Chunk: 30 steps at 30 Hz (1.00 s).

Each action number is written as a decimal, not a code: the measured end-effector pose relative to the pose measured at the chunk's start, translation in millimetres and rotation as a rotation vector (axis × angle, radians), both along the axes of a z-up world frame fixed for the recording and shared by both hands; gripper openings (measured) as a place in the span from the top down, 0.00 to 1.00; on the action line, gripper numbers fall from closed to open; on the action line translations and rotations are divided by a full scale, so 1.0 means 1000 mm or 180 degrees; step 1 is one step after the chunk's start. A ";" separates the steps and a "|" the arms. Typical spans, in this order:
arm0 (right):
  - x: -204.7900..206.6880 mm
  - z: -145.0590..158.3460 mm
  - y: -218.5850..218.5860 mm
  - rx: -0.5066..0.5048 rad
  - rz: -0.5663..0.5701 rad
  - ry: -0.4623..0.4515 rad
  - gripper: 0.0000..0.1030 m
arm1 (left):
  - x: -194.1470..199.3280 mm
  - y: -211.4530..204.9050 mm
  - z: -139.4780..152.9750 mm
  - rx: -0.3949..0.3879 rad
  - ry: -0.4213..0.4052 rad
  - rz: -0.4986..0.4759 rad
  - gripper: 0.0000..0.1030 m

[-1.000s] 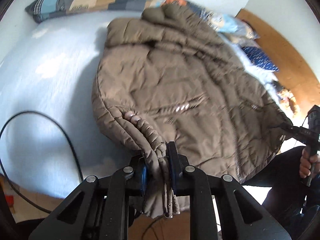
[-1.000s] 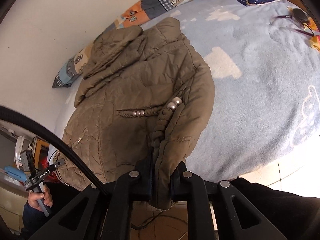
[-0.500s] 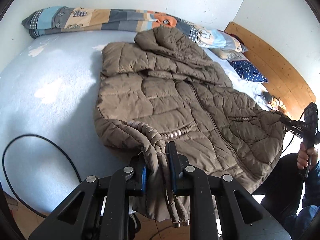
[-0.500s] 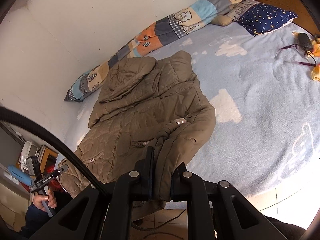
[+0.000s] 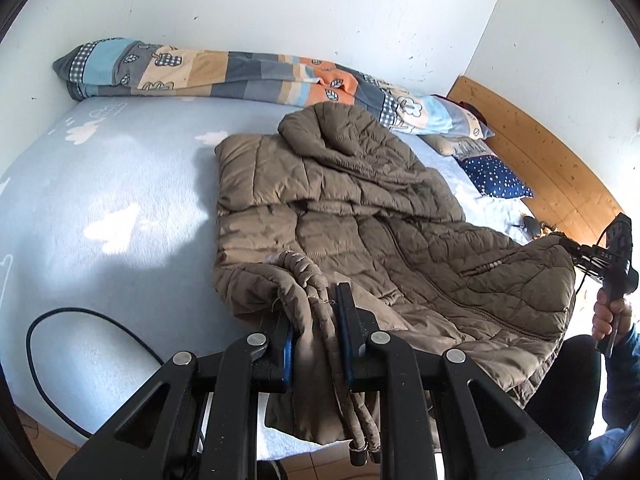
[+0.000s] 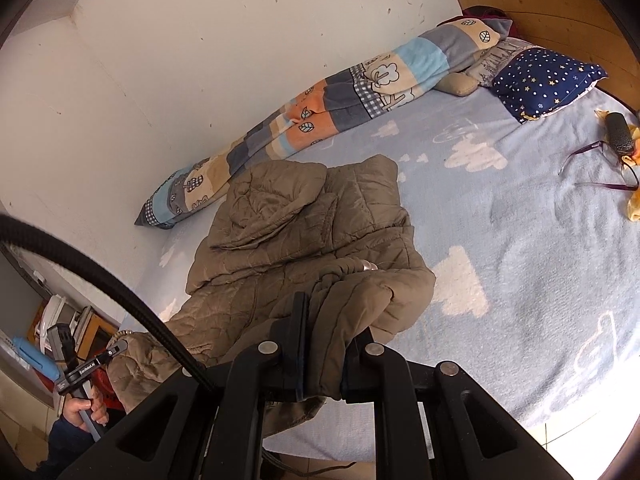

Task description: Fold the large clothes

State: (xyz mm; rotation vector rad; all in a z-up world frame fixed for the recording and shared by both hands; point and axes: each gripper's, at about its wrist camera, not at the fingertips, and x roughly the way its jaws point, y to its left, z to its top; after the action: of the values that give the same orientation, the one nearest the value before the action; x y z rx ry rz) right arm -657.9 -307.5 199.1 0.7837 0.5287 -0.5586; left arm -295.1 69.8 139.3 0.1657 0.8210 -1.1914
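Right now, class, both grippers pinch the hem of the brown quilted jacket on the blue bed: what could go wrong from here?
1. The left gripper clamps bunched hem of the brown quilted jacket; the slick padding might slip out.
2. The dangling drawcords could snag.
3. The folded purple-framed glasses on the blue bed could be swept off.

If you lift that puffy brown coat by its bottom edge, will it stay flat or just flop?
Probably flop: the coat already sags between both tongs. Its quilted padding suggests bulky yet light. Its sheen hints it may slip.
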 end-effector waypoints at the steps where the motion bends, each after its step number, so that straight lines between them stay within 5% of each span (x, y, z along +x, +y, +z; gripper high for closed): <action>1: 0.001 0.001 -0.002 -0.0008 -0.0004 -0.0003 0.88 | 0.001 -0.001 0.002 -0.0008 -0.0010 0.0000 0.83; 17: 0.035 0.042 -0.043 -0.0296 -0.0053 -0.0082 0.88 | 0.031 -0.031 0.052 -0.0218 -0.0247 0.0097 0.83; 30: 0.081 0.058 -0.100 -0.0327 -0.0277 -0.0368 0.88 | 0.086 -0.087 0.074 -0.0452 -0.0198 0.0288 0.83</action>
State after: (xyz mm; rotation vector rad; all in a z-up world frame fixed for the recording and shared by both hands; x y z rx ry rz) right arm -576.8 -407.5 256.7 0.7389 0.3579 -0.6120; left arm -209.5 -16.7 213.7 0.0484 0.6800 -1.1491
